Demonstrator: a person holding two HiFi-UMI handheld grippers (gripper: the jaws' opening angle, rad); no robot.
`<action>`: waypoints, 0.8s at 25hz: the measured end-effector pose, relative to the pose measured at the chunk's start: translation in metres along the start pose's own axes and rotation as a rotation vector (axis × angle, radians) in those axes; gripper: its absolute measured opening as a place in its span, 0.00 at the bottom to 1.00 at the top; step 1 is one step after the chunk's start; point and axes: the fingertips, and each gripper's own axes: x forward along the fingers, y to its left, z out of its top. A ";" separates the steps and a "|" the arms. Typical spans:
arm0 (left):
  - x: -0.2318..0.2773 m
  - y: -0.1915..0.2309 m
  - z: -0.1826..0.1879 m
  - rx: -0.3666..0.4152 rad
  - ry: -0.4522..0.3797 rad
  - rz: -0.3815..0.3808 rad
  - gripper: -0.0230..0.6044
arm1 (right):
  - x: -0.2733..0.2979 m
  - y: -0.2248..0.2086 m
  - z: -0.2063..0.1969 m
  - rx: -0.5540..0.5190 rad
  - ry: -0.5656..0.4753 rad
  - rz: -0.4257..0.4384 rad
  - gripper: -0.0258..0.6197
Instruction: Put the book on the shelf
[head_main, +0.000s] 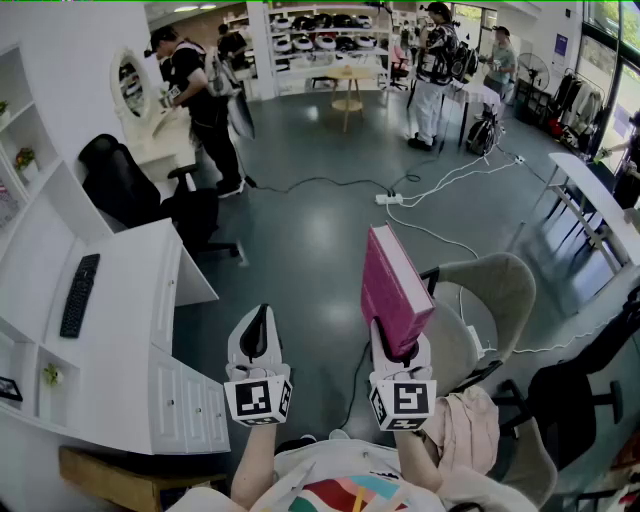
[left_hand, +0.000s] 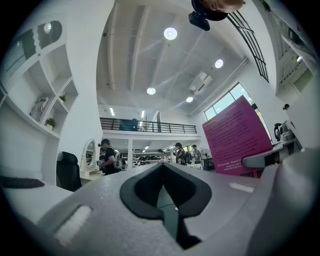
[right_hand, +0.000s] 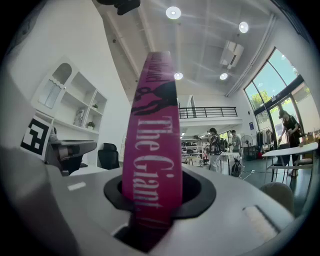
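A pink book stands upright over the floor, spine toward me, and my right gripper is shut on its lower end. In the right gripper view the spine rises straight up between the jaws. My left gripper hovers just left of the book, shut with nothing in it; its own view shows the jaws together and the book's back cover at the right. The white shelf unit stands at the far left, above a white desk, well away from both grippers.
A black keyboard lies on the desk, with drawers below its front. A black office chair is behind the desk, a beige chair right of the book. Cables and a power strip cross the floor. People stand at the back.
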 end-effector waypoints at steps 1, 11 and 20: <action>0.000 -0.001 0.000 -0.001 0.001 0.002 0.04 | 0.000 -0.002 0.000 -0.002 0.002 0.006 0.26; -0.002 -0.008 -0.009 0.011 0.014 0.024 0.04 | 0.004 -0.005 -0.013 0.020 0.018 0.071 0.26; -0.018 0.011 -0.028 -0.002 0.080 0.091 0.04 | 0.012 0.014 -0.029 0.101 0.042 0.160 0.26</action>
